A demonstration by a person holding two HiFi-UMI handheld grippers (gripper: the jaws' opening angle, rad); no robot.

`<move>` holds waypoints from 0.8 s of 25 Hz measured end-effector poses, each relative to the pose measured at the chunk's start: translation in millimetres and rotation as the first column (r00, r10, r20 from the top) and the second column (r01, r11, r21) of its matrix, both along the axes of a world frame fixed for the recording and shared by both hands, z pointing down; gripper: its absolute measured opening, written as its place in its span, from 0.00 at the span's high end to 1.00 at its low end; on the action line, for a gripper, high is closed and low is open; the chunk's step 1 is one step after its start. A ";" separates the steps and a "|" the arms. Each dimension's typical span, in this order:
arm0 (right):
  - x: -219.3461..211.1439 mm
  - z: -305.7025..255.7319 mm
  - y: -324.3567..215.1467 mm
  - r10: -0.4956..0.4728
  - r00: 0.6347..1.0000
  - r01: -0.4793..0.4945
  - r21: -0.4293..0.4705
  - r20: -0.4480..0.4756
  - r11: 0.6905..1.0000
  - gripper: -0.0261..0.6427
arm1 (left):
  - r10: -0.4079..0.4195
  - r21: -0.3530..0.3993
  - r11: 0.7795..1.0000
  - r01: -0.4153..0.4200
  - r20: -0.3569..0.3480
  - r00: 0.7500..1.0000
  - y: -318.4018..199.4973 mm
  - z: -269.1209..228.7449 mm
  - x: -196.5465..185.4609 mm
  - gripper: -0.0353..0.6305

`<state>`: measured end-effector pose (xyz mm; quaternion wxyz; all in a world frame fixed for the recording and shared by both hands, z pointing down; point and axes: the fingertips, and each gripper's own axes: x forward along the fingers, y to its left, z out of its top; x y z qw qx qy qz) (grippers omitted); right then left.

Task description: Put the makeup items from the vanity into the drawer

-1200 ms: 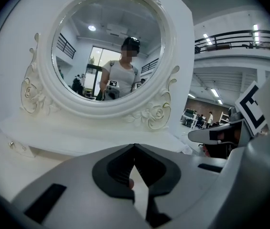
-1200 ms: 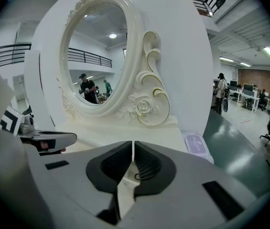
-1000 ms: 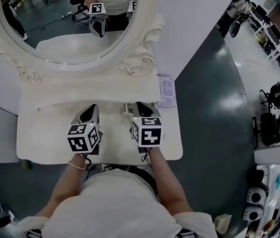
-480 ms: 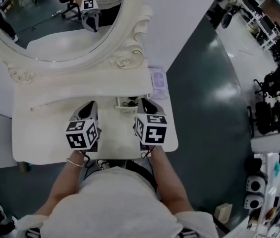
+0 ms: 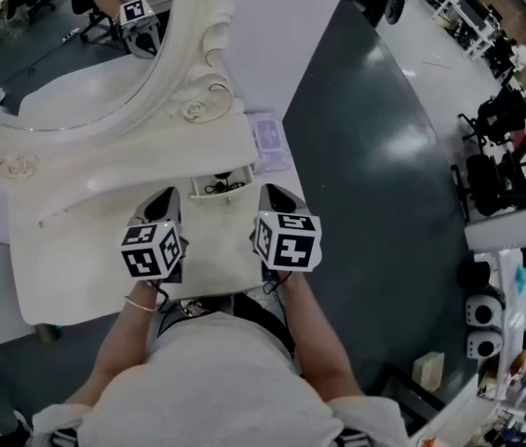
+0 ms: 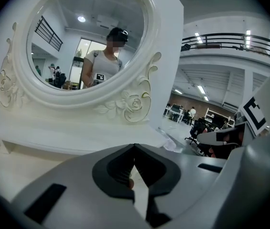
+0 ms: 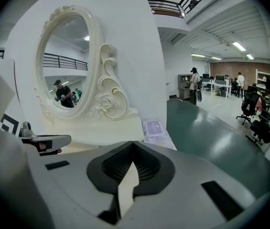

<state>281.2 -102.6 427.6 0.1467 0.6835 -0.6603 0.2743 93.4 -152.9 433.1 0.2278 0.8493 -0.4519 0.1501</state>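
Left gripper (image 5: 168, 196): clenched, tips meeting, and we see nothing gripped; it sits over the middle of the vanity top (image 5: 76, 259).
Right gripper (image 5: 273, 194): clenched too, empty (tips pressed together), near the top's right edge.
Drawer (image 5: 214, 197): open at the back edge, between the two grippers' tips.
Makeup items (image 5: 216, 187): small dark things inside the drawer.
Lilac packet (image 5: 269, 141): at the back right corner.
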 end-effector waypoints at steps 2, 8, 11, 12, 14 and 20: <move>4.4 2.1 2.2 0.008 1.000 -0.008 -0.007 0.002 1.000 0.93 | 0.003 0.000 1.000 -0.003 0.000 1.000 -0.7 -0.3 3.2 0.94; 7.7 4.0 1.2 0.010 1.000 -0.009 -0.009 0.012 1.000 0.93 | 0.001 0.003 1.000 -0.001 0.000 1.000 -3.9 -0.8 5.4 0.94; 7.6 3.2 -0.3 0.004 1.000 -0.004 -0.008 0.011 1.000 0.93 | -0.005 0.004 1.000 0.005 -0.001 1.000 -4.0 -1.1 5.0 0.94; 7.3 3.4 -0.9 0.003 1.000 -0.003 -0.008 0.012 1.000 0.93 | -0.007 0.004 1.000 0.007 -0.001 1.000 -4.4 -0.9 4.5 0.94; 6.5 4.3 -2.0 0.002 1.000 -0.002 -0.009 0.016 1.000 0.93 | -0.011 0.003 1.000 0.011 -0.001 1.000 -5.1 -0.3 2.8 0.94; 7.4 6.2 -1.6 0.008 1.000 -0.008 -0.013 0.002 1.000 0.93 | -0.026 0.002 1.000 0.026 -0.002 1.000 -4.5 0.8 -2.1 0.94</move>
